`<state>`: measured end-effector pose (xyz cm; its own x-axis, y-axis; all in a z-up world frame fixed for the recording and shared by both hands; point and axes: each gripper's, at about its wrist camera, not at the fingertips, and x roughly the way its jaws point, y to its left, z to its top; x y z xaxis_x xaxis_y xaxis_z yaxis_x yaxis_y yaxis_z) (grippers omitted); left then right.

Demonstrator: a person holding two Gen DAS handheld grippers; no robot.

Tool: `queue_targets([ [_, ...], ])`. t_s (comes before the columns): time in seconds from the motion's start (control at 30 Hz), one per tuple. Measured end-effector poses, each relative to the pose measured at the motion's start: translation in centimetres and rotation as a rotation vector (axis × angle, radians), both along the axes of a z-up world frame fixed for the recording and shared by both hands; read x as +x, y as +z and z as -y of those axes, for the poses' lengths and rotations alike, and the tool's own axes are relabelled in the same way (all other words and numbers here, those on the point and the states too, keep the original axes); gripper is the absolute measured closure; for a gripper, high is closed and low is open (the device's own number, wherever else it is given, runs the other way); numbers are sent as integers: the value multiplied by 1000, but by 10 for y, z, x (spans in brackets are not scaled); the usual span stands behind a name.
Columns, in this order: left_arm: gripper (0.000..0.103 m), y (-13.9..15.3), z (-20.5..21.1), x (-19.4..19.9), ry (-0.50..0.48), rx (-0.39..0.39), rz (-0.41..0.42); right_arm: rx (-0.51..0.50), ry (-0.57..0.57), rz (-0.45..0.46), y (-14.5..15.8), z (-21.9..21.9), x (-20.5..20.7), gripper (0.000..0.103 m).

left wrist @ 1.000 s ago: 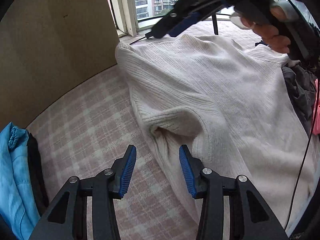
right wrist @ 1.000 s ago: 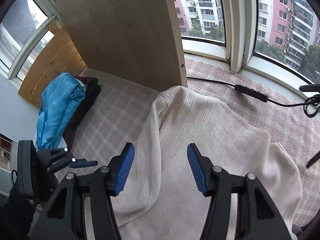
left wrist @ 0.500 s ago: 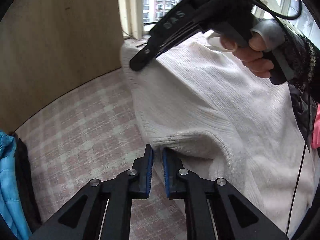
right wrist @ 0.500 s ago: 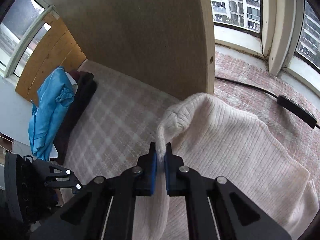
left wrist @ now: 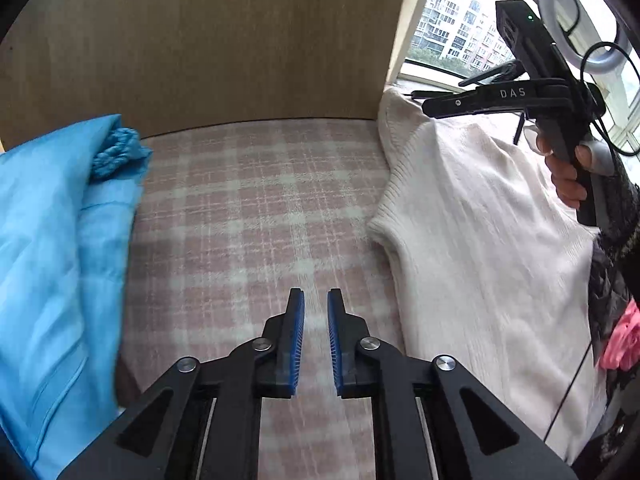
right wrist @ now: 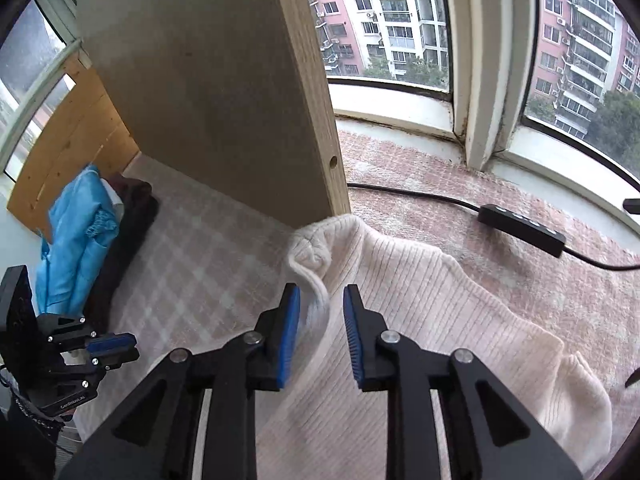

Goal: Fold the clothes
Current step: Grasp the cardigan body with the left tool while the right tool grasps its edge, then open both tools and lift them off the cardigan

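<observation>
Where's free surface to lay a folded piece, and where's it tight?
Free: the checked blanket between the blue garment and the white sweater, back to the wooden panel. Also the strip by the window sill, except the cable's inline box. Tight: dark and pink clothes behind the sweater.

Counts: 1 cream ribbed sweater [right wrist: 432, 320]; 1 blue garment [left wrist: 48, 248] on 1 dark garment [right wrist: 132, 216]; 1 pink item [left wrist: 622, 340], kind unclear; 2 grippers, left gripper [left wrist: 316, 340] & right gripper [right wrist: 321, 332]; 1 wooden panel [right wrist: 208, 92]; 1 black inline cable switch [right wrist: 522, 234]; 1 plaid cover [left wrist: 248, 216].
</observation>
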<state>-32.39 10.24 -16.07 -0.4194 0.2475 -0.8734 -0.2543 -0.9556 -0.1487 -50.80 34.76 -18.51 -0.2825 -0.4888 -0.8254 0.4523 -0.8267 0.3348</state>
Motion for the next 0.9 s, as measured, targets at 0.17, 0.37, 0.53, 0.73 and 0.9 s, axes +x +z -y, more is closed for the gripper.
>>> queue_targets([
  [0.17, 81, 49, 22, 89, -32, -12, -37, -124, 9, 14, 55, -50, 53, 73],
  [0.37, 71, 60, 23, 185, -48, 1, -1, -243, 61, 106, 89, -80, 167, 59],
  [0.53, 70, 37, 2, 239, -59, 57, 52, -207, 164, 261, 24, -38, 278, 59],
  [0.73, 71, 1, -22, 270, -69, 66, 101, -165, 220, 422, -49, 33, 342, 59],
  [0.9, 71, 3, -14, 288, -27, 88, 76, -136, 203, 359, -49, 48, 351, 59],
])
